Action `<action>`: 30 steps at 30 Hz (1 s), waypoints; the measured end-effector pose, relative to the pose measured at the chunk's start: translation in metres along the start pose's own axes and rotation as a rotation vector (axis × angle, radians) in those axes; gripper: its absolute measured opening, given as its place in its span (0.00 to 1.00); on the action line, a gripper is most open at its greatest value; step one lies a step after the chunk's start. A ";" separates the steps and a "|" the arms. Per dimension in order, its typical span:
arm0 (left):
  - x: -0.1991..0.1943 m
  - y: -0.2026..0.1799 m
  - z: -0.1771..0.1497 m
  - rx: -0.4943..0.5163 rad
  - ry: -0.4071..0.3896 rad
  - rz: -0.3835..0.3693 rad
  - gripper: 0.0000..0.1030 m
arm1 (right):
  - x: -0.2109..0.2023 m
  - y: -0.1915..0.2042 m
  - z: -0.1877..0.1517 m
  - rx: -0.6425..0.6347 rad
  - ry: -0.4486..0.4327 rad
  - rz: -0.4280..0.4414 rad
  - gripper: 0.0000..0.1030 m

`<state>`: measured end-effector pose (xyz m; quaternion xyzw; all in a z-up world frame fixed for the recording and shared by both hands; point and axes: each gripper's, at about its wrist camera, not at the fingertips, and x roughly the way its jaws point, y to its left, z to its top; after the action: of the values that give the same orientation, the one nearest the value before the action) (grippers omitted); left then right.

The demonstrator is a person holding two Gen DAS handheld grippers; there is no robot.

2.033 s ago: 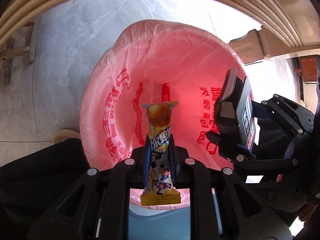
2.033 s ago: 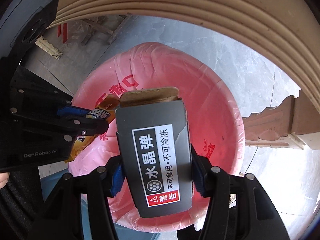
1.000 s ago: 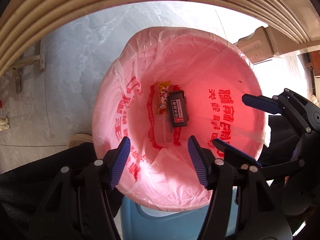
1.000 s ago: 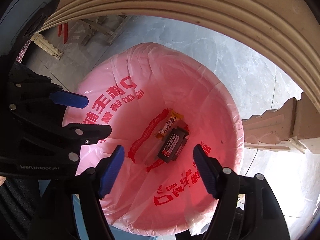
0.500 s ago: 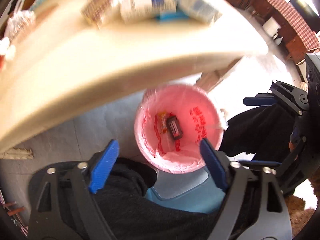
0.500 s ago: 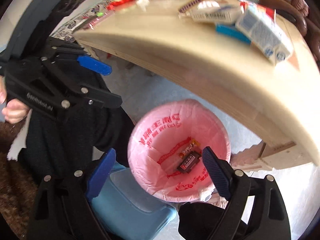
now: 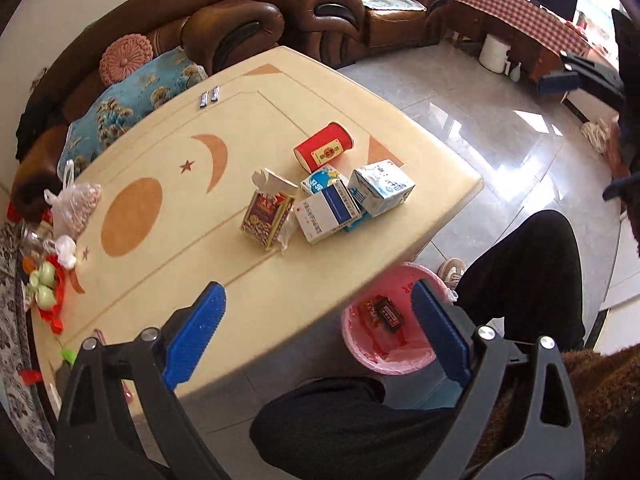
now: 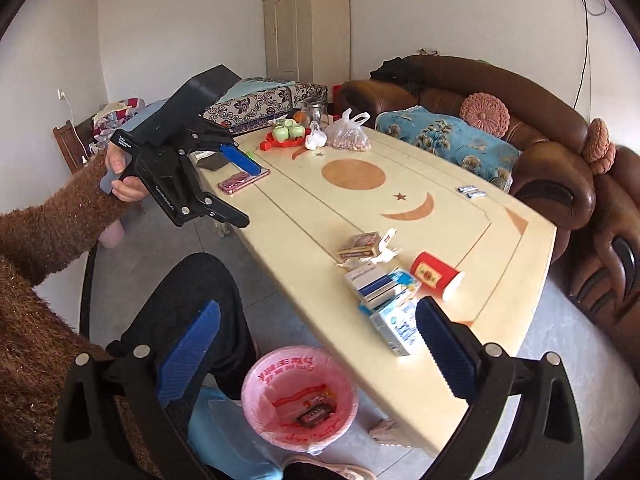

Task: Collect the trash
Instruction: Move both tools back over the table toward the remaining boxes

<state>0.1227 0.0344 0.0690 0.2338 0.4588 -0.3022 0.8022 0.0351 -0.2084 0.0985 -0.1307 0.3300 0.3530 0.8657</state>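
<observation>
A cluster of cartons [image 7: 352, 204] lies near the table's [image 7: 240, 132] near right edge, ahead of the left gripper [image 7: 316, 336] and just left of the right gripper [image 8: 316, 352]; both are spread wide, empty.

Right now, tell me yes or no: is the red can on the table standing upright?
No, the red can lies on its side on the table, beside the boxes.

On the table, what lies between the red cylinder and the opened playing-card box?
In the left wrist view, only bare tabletop separates the red cylinder from the card box; the blue-and-white cartons sit nearer the table's edge.
</observation>
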 end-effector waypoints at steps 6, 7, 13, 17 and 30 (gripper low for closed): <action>0.003 0.020 0.026 0.092 0.010 0.005 0.89 | -0.007 -0.026 0.027 -0.029 -0.015 -0.012 0.93; 0.005 0.023 0.028 0.101 0.008 0.004 0.89 | -0.005 -0.029 0.028 -0.026 -0.012 -0.011 0.93; 0.032 0.032 0.040 0.170 0.033 -0.010 0.89 | 0.021 -0.050 0.030 -0.011 0.026 0.006 0.93; 0.059 0.032 0.042 0.227 0.069 0.018 0.89 | 0.043 -0.066 0.029 0.005 0.048 0.012 0.93; 0.144 0.044 0.045 0.281 0.165 -0.049 0.89 | 0.113 -0.102 0.013 0.033 0.183 0.071 0.93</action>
<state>0.2373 -0.0030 -0.0318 0.3567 0.4818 -0.3626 0.7135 0.1730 -0.2163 0.0329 -0.1362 0.4179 0.3646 0.8209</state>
